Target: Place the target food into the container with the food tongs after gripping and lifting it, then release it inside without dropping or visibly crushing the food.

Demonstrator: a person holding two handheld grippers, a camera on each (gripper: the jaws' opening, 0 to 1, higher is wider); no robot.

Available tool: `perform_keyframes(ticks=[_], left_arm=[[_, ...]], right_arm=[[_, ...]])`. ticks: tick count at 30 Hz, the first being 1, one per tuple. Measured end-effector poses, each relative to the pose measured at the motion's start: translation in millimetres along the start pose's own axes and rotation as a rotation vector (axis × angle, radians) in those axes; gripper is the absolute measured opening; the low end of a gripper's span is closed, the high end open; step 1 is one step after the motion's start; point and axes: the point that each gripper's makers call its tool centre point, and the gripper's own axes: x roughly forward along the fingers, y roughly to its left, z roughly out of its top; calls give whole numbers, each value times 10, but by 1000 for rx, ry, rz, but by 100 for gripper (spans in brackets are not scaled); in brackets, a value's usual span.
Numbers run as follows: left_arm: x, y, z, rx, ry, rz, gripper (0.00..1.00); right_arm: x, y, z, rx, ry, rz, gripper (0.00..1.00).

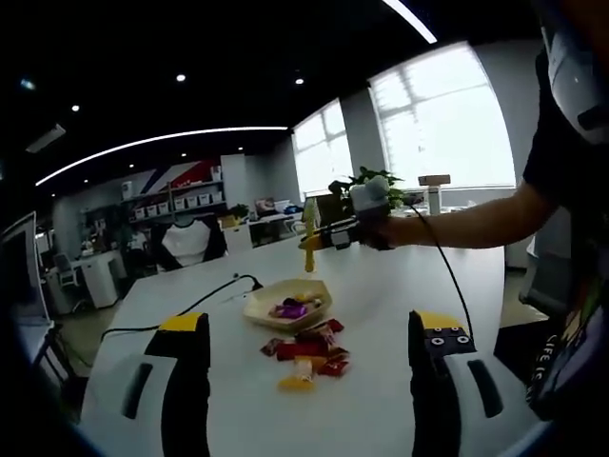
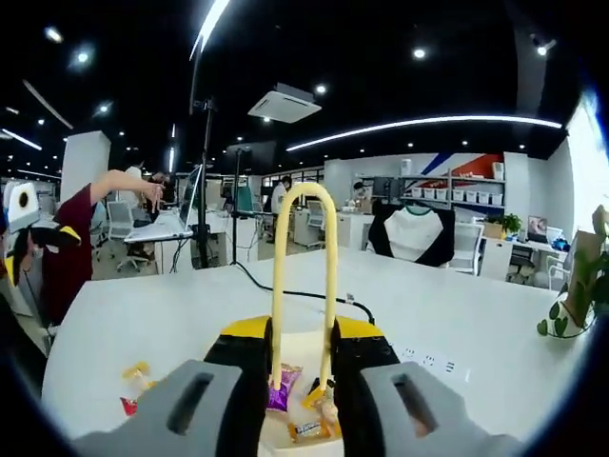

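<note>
Yellow plastic food tongs [image 2: 304,276] sit clamped between my right gripper [image 2: 303,381] jaws, their long axis running straight away from me, the looped end farthest out and the tips toward the container. In the left gripper view the same tongs [image 1: 309,238] hang nearly upright over the shallow cream paper tray [image 1: 262,309], tips pointing down above it, apart from it. That tray rests on the white worktop [image 1: 381,295] and holds wrapped sweets, a purple one [image 1: 290,308] among them. Just beside its near edge lies a loose heap of red and yellow wrapped candies [image 1: 309,354] on the worktop. My left gripper [image 1: 309,347] has its jaws wide apart, holding nothing, low over the worktop near the heap. A black cable [image 1: 195,307] trails across the worktop behind the tray.
</note>
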Motion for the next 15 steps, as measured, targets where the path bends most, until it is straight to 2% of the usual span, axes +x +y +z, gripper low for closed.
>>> perform_keyframes(ticks=[2,3,5,15], left_arm=[[-7,6,-1,-4,-3,5,91],[-8,0,-9,-8,0,2,91],[-14,-2,-14,-7,0,5,91],[-15,-62,-20,-11,-8,-11,91]], right_arm=[[-30,-5,23,27,-31,-40,20],[-54,23,-14,39,-10,-36,20],[-100,25,-41,32,-4,-75,20],[-298,310,-42,57,-32,-132,21]])
